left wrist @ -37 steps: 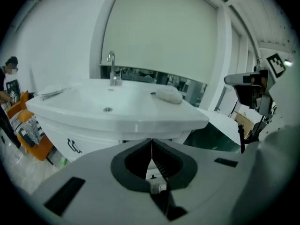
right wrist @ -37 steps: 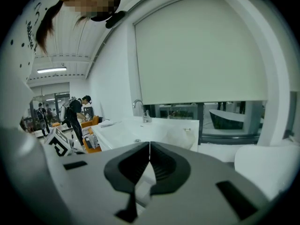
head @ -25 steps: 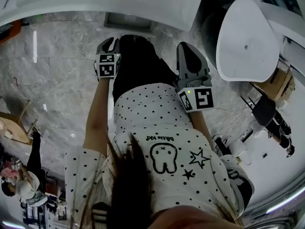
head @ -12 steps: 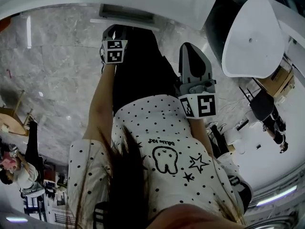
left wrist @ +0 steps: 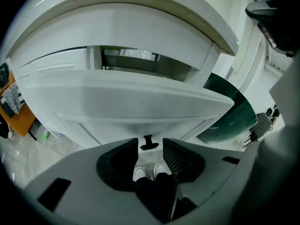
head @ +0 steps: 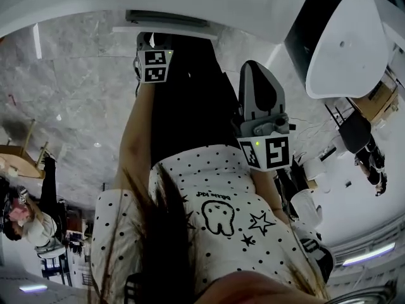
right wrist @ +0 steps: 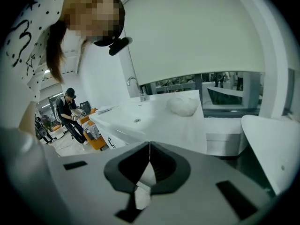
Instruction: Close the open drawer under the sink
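Lower centre, the left gripper (left wrist: 150, 141) has just been opening its jaws and stands released, the small black handle (left wrist: 149, 144) of the white drawer (left wrist: 131, 104) in their gap. The right gripper (right wrist: 149, 147) is clenched on nothing. The lettering on the white polka-dot shirt (head: 209, 170) is illegible.

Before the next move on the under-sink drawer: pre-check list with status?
1. Drawer front pulled out, dark gap above it: ok.
2. Left gripper jaws apart, just opened wider, nothing pinched: ok.
3. Black handle lined up in the gap between the jaws: ok.
4. Pads touching the drawer front: cannot tell.
5. Right gripper shut, empty: ok.
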Demonstrator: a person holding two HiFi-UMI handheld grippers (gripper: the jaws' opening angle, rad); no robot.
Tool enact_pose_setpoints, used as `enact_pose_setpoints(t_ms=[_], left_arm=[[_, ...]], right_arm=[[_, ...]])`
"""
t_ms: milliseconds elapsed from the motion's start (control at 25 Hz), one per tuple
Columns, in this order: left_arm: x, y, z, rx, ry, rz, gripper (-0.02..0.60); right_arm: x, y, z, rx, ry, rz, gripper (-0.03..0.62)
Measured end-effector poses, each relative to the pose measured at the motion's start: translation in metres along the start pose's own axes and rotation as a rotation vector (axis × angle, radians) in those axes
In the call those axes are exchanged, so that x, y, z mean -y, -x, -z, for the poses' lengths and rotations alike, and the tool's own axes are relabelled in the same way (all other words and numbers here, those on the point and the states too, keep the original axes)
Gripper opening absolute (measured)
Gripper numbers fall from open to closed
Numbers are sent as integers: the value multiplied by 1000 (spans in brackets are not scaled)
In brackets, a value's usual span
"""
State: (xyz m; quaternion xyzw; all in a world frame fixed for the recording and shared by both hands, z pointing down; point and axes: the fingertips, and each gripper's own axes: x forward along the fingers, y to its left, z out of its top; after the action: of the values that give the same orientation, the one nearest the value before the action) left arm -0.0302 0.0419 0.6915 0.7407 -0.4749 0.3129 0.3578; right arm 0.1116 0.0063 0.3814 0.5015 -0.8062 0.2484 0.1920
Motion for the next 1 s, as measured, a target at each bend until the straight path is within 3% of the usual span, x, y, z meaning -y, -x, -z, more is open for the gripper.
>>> enact_pose_setpoints(t_ms=[400,1000], left_arm=[[2,-2,-10,86,2,-28,123],[8,-2,-14,73,4,0,121]], right_arm=[[5,-21,24,-12,-39,51,15],[2,-24,35,-50,-69,89,14]])
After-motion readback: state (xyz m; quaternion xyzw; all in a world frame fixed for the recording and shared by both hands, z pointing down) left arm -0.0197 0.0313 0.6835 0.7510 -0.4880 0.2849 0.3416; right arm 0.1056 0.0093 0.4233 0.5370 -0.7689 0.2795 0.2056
